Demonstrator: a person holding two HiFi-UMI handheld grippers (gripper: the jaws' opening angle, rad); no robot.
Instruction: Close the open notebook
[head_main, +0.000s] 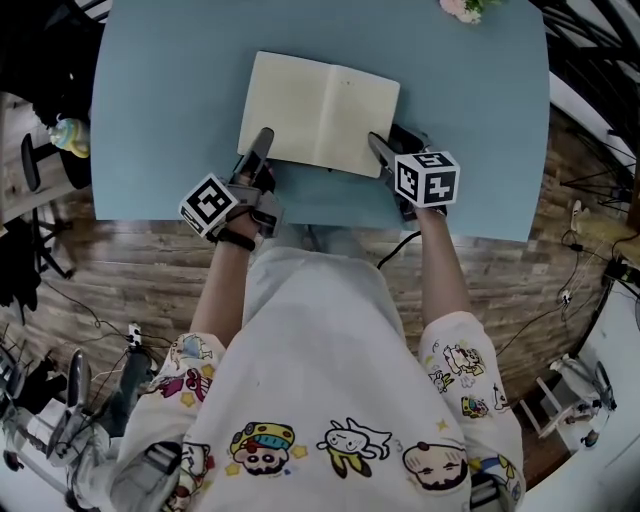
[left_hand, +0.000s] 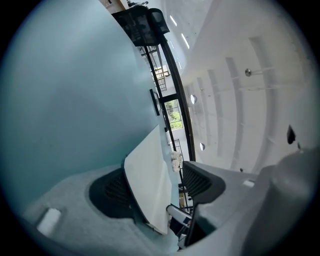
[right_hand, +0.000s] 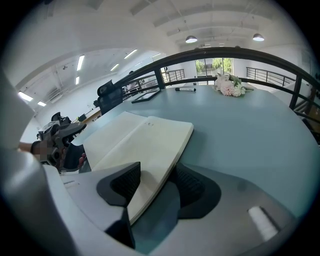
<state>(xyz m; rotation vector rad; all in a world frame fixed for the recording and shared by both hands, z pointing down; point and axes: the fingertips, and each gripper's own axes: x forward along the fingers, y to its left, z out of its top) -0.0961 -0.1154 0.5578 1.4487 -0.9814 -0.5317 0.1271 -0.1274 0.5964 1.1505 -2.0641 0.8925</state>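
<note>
**Both grippers on the notebook, nothing clamped yet**

Closest to the head camera was just the person's cartoon-print shirt (head_main: 320, 350), with both grippers past it at the near edge of the blue table (head_main: 170, 100). The notebook (head_main: 320, 110) lay open mid-table, pages up. The left gripper (head_main: 262, 145) had its fingers spread, and the book's left edge sat between them against one pad only. The right gripper (head_main: 380, 145) straddled the near right corner, fingers apart too, not pinching.

My worry: with a hold that loose, flipping could let the edge slip out, or just shove the book away. Couldn't tell if the left half was lifted at all. Flowers (head_main: 462, 8) at far right were cut off.
</note>
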